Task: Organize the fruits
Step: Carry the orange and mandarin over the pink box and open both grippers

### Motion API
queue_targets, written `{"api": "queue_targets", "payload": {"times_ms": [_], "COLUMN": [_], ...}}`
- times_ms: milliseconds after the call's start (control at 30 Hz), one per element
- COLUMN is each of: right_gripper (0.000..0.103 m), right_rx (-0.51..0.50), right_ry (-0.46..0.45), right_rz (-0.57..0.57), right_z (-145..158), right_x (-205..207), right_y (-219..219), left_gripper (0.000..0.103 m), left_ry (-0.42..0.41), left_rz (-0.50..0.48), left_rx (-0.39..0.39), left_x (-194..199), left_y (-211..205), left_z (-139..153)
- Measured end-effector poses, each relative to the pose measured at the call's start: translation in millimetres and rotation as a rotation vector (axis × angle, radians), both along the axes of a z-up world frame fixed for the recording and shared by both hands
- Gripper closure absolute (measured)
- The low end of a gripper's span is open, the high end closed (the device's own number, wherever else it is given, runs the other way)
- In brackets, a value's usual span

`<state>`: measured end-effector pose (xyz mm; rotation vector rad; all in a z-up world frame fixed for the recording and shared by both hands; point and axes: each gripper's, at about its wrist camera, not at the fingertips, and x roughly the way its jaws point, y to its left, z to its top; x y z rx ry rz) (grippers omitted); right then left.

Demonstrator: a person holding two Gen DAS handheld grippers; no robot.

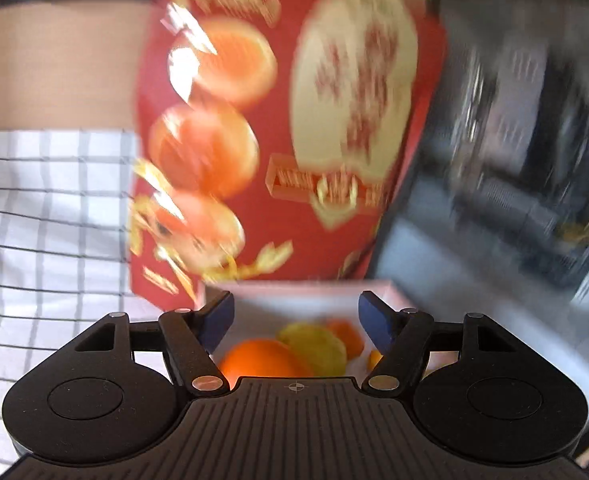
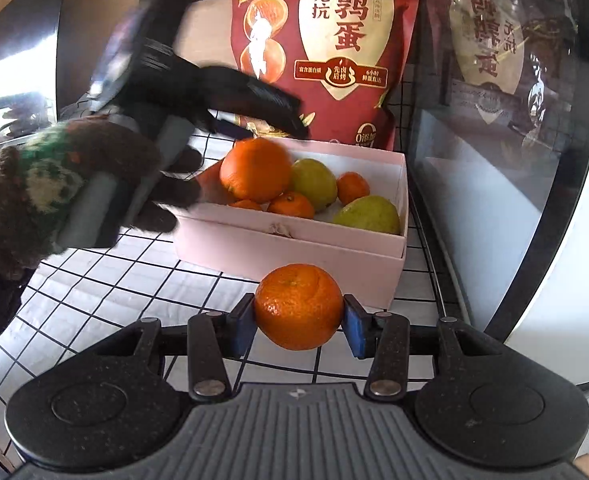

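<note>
Left gripper (image 1: 296,316): black moulded body with a ribbed grey-black centre plate bearing a small crosshair mark; two round side housings, each with a shallow disc; black linkage arms pinned with silver rivets; dark blue pads (image 1: 218,320) at the finger ends. Right gripper (image 2: 298,326): same build, its black plastic finely speckled, a small pale logo on the ribbed plate, brighter blue pads (image 2: 241,330). Left hand (image 2: 74,184): knitted glove, dark brown with green, cream and orange patterning, on a grey handle.
</note>
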<state>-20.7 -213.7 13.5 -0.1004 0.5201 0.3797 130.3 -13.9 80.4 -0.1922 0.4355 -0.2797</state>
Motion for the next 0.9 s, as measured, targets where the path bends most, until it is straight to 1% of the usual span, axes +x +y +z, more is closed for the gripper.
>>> {"api": "queue_targets", "payload": {"times_ms": [67,133,267,333,400,433,500,533,567,600,633,667,700,733,767,800,833,900], "right_gripper": [0.058,0.058,0.058,0.058,0.058,0.058,0.058,0.058,0.058,0.058,0.058,0.058,0.058,0.051,0.051,0.051,0.049,0.048], "right_rx": [0.0,0.017,0.073,0.093,0.105,0.108,0.092,0.073,0.046,0.015,-0.015,-0.04,-0.065,-0.057,0.002,0.035,0.048,0.038], "right_ry": [-0.022,-0.048,-0.11,-0.125,-0.102,-0.082,-0.058,-0.054,-0.046,-0.036,-0.017,0.023,0.097,0.156,0.163,0.17,0.182,0.196], "right_rz": [0.001,0.008,0.005,-0.008,-0.027,-0.041,-0.084,-0.107,-0.134,-0.156,-0.182,-0.211,-0.226,-0.242,-0.251,-0.254,-0.249,-0.234], "right_z": [7,20,62,82,95,98,95,91,82,74,63,50,39,27,20,19,19,19], "right_x": [-3,-5,7,24,52,67,102,118,134,149,162,177,188,199,202,202,202,202], "right_y": [1,1,7,15,28,35,51,59,68,75,80,84,86,84,78,73,70,67], "left_gripper": [0.029,0.029,0.029,0.029,0.029,0.029,0.029,0.029,0.029,0.029,0.029,0.029,0.029,0.029,0.029,0.029,0.029,0.029], "left_ry": [-0.023,-0.023,-0.004,-0.018,-0.044,-0.055,-0.073,-0.056,-0.041,-0.049,-0.052,-0.055,-0.057,-0.061,-0.064,-0.067,-0.067,-0.073], "left_rz": [0.029,0.062,0.095,0.105,0.123,0.13,0.148,0.162,0.171,0.171,0.17,0.166,0.157,0.14,0.126,0.112,0.1,0.092], "left_rx": [-0.061,-0.104,-0.132,-0.14,-0.166,-0.192,-0.225,-0.229,-0.239,-0.25,-0.245,-0.229,-0.211,-0.193,-0.179,-0.163,-0.14,-0.104], "left_x": [-25,-52,-98,-110,-117,-116,-116,-115,-114,-115,-116,-116,-116,-116,-117,-117,-116,-117], "left_y": [22,43,69,79,90,95,104,108,112,114,114,111,108,103,99,95,90,83], "left_z": [5,-2,-25,-32,-38,-41,-48,-50,-50,-51,-50,-50,-50,-49,-49,-49,-49,-49]}}
